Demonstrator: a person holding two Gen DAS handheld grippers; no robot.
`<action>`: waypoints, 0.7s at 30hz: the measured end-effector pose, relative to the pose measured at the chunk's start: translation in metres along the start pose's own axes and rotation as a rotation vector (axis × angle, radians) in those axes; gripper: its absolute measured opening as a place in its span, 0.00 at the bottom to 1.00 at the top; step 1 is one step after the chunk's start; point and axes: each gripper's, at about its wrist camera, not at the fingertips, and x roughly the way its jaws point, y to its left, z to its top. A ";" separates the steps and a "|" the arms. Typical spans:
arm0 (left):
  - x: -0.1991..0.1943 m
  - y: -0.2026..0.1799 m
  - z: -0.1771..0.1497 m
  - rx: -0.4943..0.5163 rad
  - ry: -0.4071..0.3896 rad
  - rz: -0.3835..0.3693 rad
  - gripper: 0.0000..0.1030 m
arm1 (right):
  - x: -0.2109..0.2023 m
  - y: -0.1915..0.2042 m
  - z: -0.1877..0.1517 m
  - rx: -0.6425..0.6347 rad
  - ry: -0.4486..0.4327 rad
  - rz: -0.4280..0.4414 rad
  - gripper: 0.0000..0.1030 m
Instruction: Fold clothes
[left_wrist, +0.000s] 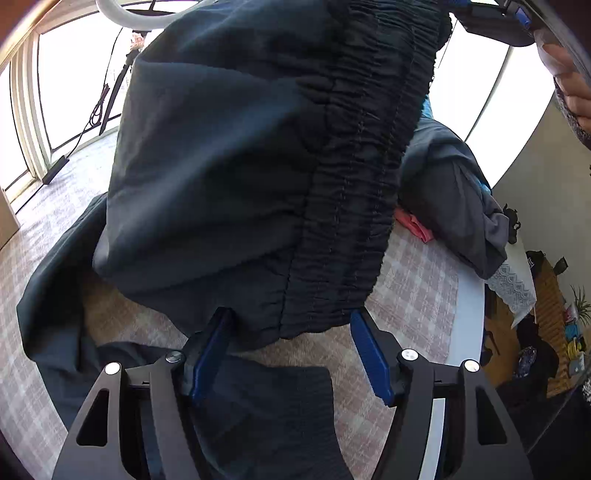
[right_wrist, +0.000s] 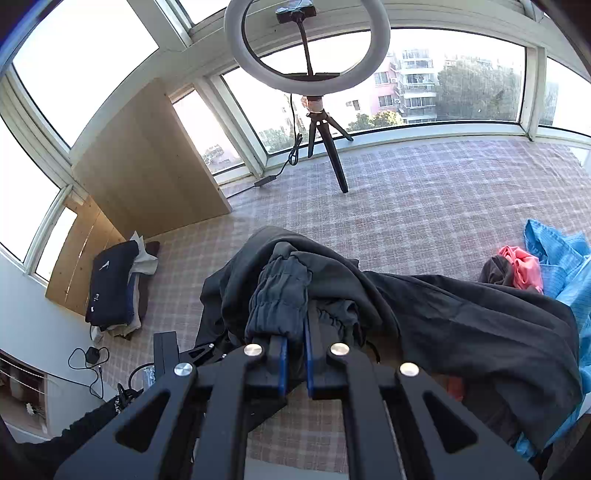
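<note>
Dark trousers (left_wrist: 229, 158) with a gathered elastic waistband (left_wrist: 362, 192) hang in front of the left wrist camera, the lower part trailing on the checked cloth. My left gripper (left_wrist: 291, 325) is open, its blue-padded fingers either side of the waistband's lower end without pinching it. My right gripper (right_wrist: 294, 339) is shut on the bunched elastic waistband (right_wrist: 280, 299) and holds the trousers (right_wrist: 461, 314) up. It also shows at the top right of the left wrist view (left_wrist: 517, 18).
A checked cloth (right_wrist: 424, 192) covers the table. A ring light on a tripod (right_wrist: 317, 110) stands at the back by the windows. Folded clothes (right_wrist: 114, 288) lie at the left. A pile of blue (right_wrist: 565, 266), pink (right_wrist: 524, 266) and grey (left_wrist: 454, 206) garments lies at the right.
</note>
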 end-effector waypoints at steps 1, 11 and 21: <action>0.005 -0.004 0.006 0.003 -0.002 -0.002 0.38 | -0.005 -0.005 0.000 0.008 -0.007 -0.008 0.07; -0.073 -0.003 0.041 0.100 -0.132 0.027 0.01 | -0.049 -0.050 0.007 0.076 -0.079 -0.067 0.07; -0.023 0.105 0.096 -0.121 0.008 0.248 0.07 | 0.121 -0.089 0.037 0.083 0.109 -0.210 0.07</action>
